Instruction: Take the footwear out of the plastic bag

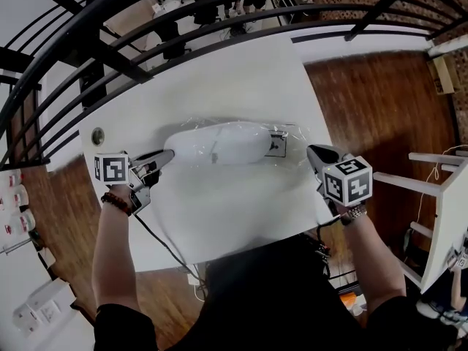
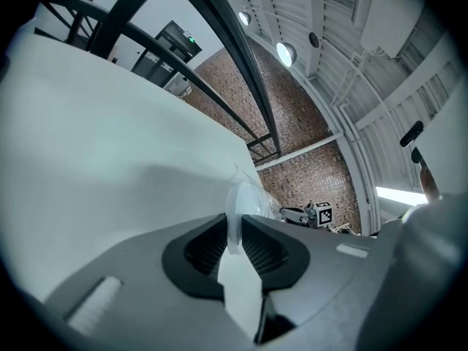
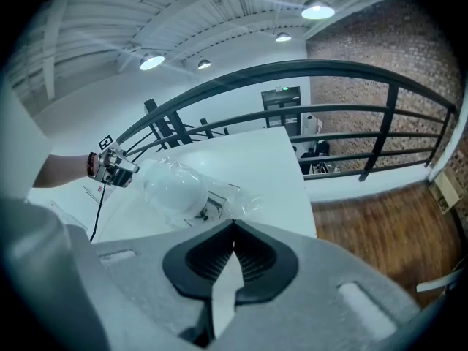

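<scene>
Forearms point(image 1: 113, 247) lower frame, one hand-held gripper each. Left hand-held gripper point(image 1: 168, 154), centre left: jaws part closed, pinching the bag's point(image 1: 292, 131) left end. Right hand-held gripper point(image 1: 313, 152), centre right: jaws pressed together, looks like on the thin film at the bag's right end. Bag spans between them mid-frame over the tabletop point(image 1: 219, 218). White footwear point(image 1: 219, 143) is fully inside the bag. Progress: bag gripped at both ends, nothing extracted. Left to do: open the bag, pull the footwear out.

Probably office mezzanine: brick wall point(image 3: 365, 50), black railing point(image 3: 292, 68), chairs point(image 1: 173, 34) below.
</scene>
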The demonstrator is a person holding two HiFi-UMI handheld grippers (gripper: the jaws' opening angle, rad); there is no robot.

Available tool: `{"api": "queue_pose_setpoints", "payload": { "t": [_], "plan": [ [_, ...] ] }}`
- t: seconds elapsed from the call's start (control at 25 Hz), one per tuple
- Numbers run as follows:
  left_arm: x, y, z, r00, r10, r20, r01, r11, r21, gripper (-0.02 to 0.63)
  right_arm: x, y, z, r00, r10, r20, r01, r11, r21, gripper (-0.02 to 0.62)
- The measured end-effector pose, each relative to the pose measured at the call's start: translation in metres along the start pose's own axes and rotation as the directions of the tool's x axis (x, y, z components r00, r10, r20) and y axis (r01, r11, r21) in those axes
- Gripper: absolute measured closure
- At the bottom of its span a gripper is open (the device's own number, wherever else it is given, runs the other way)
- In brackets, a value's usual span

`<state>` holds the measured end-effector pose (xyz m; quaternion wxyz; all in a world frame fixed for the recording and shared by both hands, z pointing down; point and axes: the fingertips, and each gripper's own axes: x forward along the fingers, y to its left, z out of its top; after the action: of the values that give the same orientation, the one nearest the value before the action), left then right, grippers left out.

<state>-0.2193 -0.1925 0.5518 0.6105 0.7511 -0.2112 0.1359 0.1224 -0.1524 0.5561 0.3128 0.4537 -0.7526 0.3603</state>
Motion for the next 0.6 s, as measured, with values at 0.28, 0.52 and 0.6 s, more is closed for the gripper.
{"api": "queue_pose_setpoints", "payload": {
  "t": [0.28, 0.52, 0.6],
  "plan": [
    [-0.007, -0.003, -0.005, 0.999, 0.0, 0.04, 0.001, 1.0, -0.011, 0.526, -0.012, -0.013, -0.007, 1.0, -0.026, -0.001, 0.026, 1.0, 0.012, 0.603],
    [-0.019, 0.0, -0.022, 0.997, 0.009, 0.075, -0.009, 1.0, 0.001, 0.526, -0.027, -0.016, -0.022, 0.999, -0.049, 0.004, 0.049, 0.998, 0.026, 0.603],
    [-0.021, -0.003, -0.028, 0.996, -0.003, 0.093, 0.005, 1.0, -0.016, 0.526, -0.032, -0.019, -0.025, 0.998, -0.057, 0.007, 0.057, 0.998, 0.031, 0.603]
  ]
}}
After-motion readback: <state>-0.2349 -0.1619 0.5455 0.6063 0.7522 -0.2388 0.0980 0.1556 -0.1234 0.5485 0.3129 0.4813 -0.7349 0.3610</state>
